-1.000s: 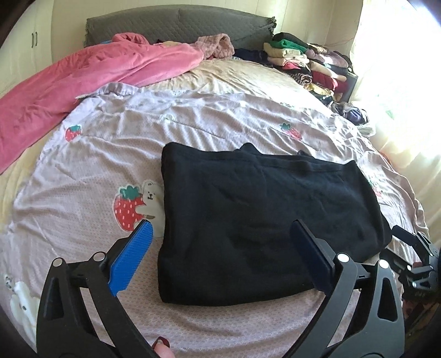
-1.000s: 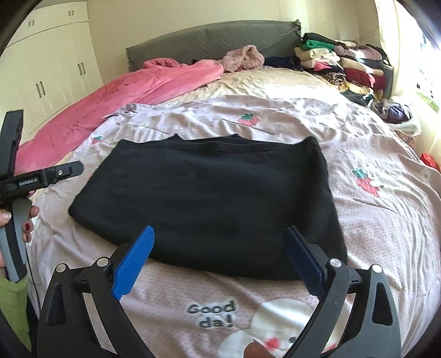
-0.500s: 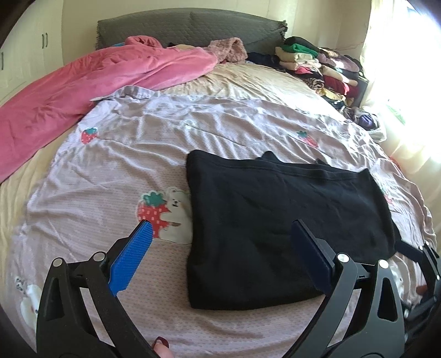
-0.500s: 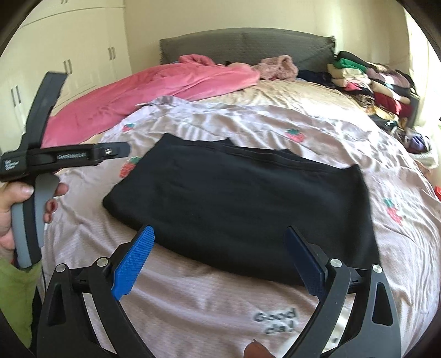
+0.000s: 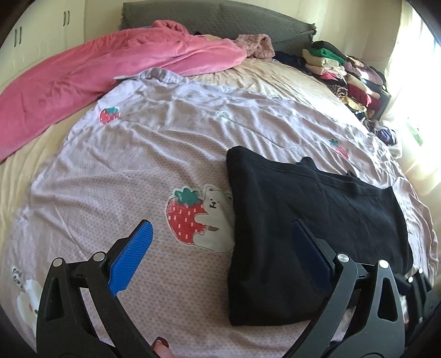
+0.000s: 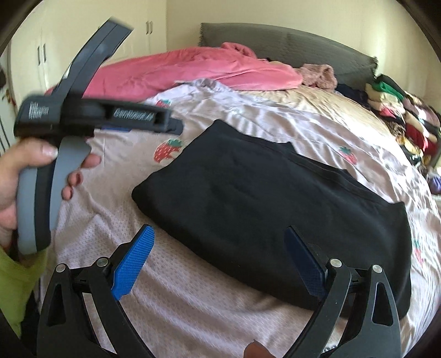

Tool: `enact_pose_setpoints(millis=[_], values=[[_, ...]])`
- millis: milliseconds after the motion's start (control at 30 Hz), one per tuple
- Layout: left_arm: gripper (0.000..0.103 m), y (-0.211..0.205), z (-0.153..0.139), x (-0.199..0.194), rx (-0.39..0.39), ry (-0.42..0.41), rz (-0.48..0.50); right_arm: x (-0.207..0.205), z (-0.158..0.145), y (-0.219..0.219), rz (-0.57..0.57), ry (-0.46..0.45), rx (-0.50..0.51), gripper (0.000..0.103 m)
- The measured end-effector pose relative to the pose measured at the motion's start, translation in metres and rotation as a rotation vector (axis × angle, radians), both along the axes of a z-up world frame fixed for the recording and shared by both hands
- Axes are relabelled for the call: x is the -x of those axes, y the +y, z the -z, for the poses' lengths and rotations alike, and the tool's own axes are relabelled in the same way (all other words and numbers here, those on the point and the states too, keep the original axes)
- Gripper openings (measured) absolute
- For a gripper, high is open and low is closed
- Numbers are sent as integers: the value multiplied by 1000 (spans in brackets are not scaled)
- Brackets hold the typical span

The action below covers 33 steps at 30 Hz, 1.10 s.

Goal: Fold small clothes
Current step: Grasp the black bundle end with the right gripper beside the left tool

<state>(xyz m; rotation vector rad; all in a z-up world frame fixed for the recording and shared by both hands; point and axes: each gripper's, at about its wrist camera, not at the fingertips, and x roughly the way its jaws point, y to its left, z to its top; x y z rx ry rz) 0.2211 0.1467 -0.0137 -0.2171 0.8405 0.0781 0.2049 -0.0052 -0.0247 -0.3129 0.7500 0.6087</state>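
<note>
A black garment (image 5: 303, 220) lies folded flat on the lilac strawberry-print bedspread (image 5: 137, 165). My left gripper (image 5: 220, 247) hovers open above the garment's left edge, nothing between its blue pads; its right finger is over the black cloth. In the right wrist view the same black garment (image 6: 275, 206) fills the middle, and my right gripper (image 6: 220, 256) stands open over its near edge, empty. The left gripper's body (image 6: 82, 115) shows there too, held in a hand (image 6: 16, 176) at the left, off the cloth.
A pink blanket (image 5: 110, 74) lies bunched at the back left of the bed, before a grey headboard (image 5: 220, 19). Stacks of folded clothes (image 5: 344, 74) sit at the back right. White wardrobe doors (image 6: 41, 60) stand to the left. A bright window is at the right.
Both grippers have swung and shifted left and drawn back a little; the garment now sits further right in both views. The hand-held left gripper has risen and come closer in the right view. Jaws stayed open.
</note>
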Motion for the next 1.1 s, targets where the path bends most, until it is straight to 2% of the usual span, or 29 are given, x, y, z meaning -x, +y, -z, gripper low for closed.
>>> enact_pose_setpoints(millis=[167,367,567,800,933,1000,1033,1100], values=[[93,8,4,-6,35,3,-16,-3,22,21,-41,-22,92,95],[93,13,8,-13,56,9,-33,-13,43,33,-49,-22,155,95],[93,13,12,-19,48,18,-38,-18,56,45,-58,-89,230,95],[93,11,15,-28,75,21,-27,-27,59,52,-57,-138,249,94],[93,13,25,-34,162,43,-10,-32,54,52,-44,-175,232,91],[93,14,28,-37,216,51,-4,-34,50,50,-59,-160,195,67],[93,14,29,-38,232,53,-1,-34,46,46,-61,-163,167,64],[93,15,32,-41,274,61,4,-35,40,40,-70,-160,114,35]])
